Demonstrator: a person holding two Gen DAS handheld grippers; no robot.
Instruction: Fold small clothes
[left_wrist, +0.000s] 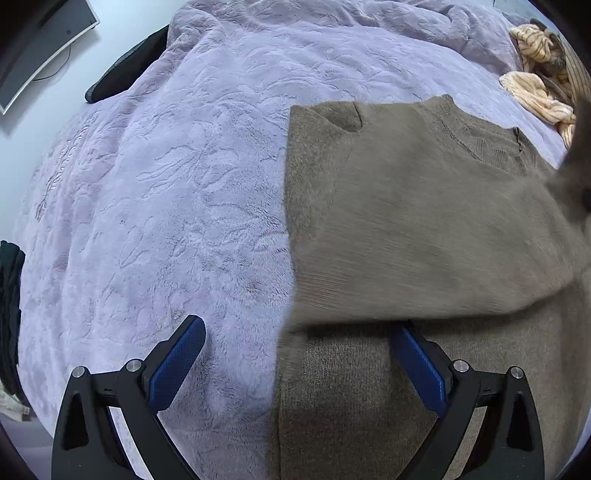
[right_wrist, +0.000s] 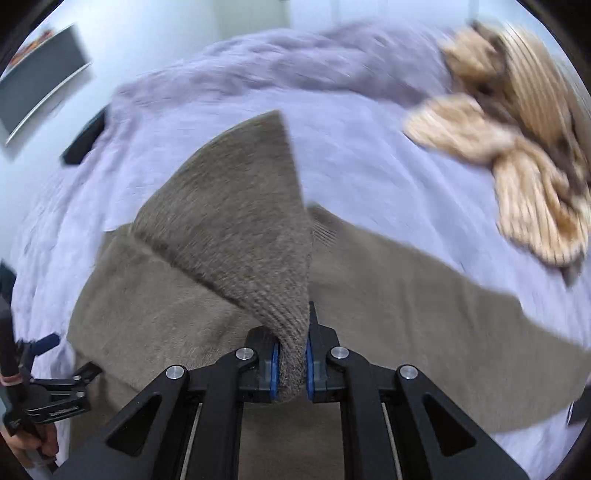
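A grey-brown knit sweater (left_wrist: 424, 221) lies on the lilac bed cover (left_wrist: 166, 184), its sleeve folded across the body. My left gripper (left_wrist: 299, 354) is open over the sweater's left edge and holds nothing; its right finger (left_wrist: 421, 369) sits under the folded sleeve's edge. In the right wrist view my right gripper (right_wrist: 291, 363) is shut on the ribbed cuff of the sweater's sleeve (right_wrist: 240, 221) and holds it lifted above the sweater body (right_wrist: 406, 314). The left gripper (right_wrist: 51, 387) shows at the lower left of that view.
A crumpled tan striped garment (left_wrist: 535, 85) lies at the far right of the bed; it also shows in the right wrist view (right_wrist: 517, 147). A black object (left_wrist: 125, 70) rests at the bed's far left edge. A dark monitor (left_wrist: 40, 48) stands beyond.
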